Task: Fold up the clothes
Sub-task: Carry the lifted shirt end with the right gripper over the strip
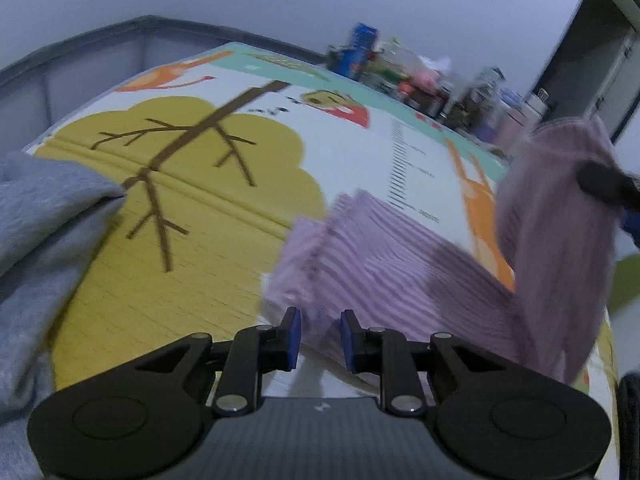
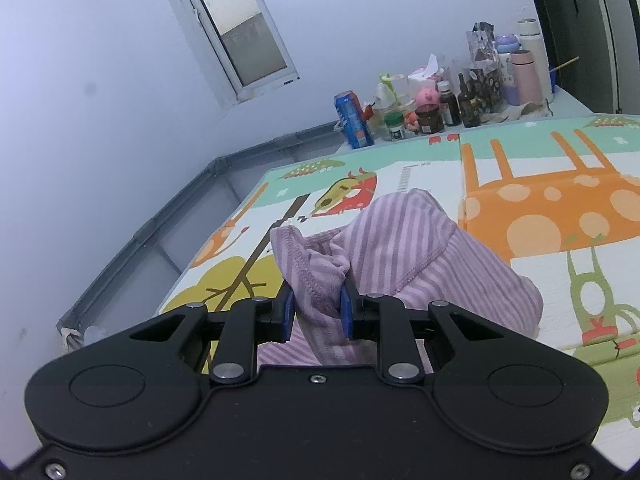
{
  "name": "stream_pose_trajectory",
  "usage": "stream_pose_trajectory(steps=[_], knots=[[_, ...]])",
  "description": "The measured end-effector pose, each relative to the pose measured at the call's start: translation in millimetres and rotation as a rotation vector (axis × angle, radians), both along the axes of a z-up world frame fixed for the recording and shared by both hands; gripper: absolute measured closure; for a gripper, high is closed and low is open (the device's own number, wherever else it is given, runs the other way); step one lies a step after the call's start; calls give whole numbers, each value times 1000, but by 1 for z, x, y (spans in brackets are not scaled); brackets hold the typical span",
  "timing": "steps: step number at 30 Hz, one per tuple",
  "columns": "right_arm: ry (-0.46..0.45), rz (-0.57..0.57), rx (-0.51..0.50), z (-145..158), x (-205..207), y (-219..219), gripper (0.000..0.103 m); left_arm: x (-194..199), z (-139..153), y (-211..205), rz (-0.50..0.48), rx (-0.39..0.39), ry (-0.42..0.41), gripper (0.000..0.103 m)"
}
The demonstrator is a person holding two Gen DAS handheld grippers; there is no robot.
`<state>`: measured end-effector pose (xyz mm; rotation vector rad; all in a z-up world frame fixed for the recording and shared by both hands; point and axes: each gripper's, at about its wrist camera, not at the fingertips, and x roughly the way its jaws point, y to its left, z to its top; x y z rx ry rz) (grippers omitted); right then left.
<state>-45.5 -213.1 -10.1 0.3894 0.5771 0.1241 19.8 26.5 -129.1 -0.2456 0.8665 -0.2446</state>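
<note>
Nearest the left wrist camera, the left gripper (image 1: pixel 319 334) hangs over the play mat (image 1: pixel 200 240) with its blue pads (image 1: pixel 294 330) apart; the near edge of the purple striped garment (image 1: pixel 372 256) shows in the gap between them, but the pads do not press on it. To the left a grey garment (image 1: pixel 44 232) lies crumpled on the mat, covering part of the printed yellow tree. To the right the purple garment spreads flat over the mat, its ribbed stripes blurred, then rises at the right edge in a hanging fold pinched by the dark tip of the right gripper (image 1: pixel 604 184). From the right wrist camera, the right gripper (image 2: pixel 318 312) is clamped on a bunched, stitched hem of the purple striped garment (image 2: pixel 420 256), the fabric filling the narrow gap between its blue pads (image 2: pixel 346 312). The cloth is soft, with light and darker lilac stripes and a seam curving across it, and it drapes away from the grip down to the mat (image 2: pixel 540 208), over the printed giraffe. Beyond, bottles and jars (image 2: pixel 440 104) crowd the far edge under a window (image 2: pixel 240 28).
</note>
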Motion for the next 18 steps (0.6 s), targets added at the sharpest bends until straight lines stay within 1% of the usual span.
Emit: stream_pose_trajectory(steps=[2,5,11,18], knots=[[3,-2,-1,-1,1,-1,81,5,0,3,-5,0,-4,76],[7,-11,0,-1,2,-3,81,13,-5,2,-28,6,20,76],[10,-21,14,1,4,-5,81,16,-15,3,-34,-32,66,78],[11,8,27,3,11,6,81,20,-18,7,-46,-63,94,78]])
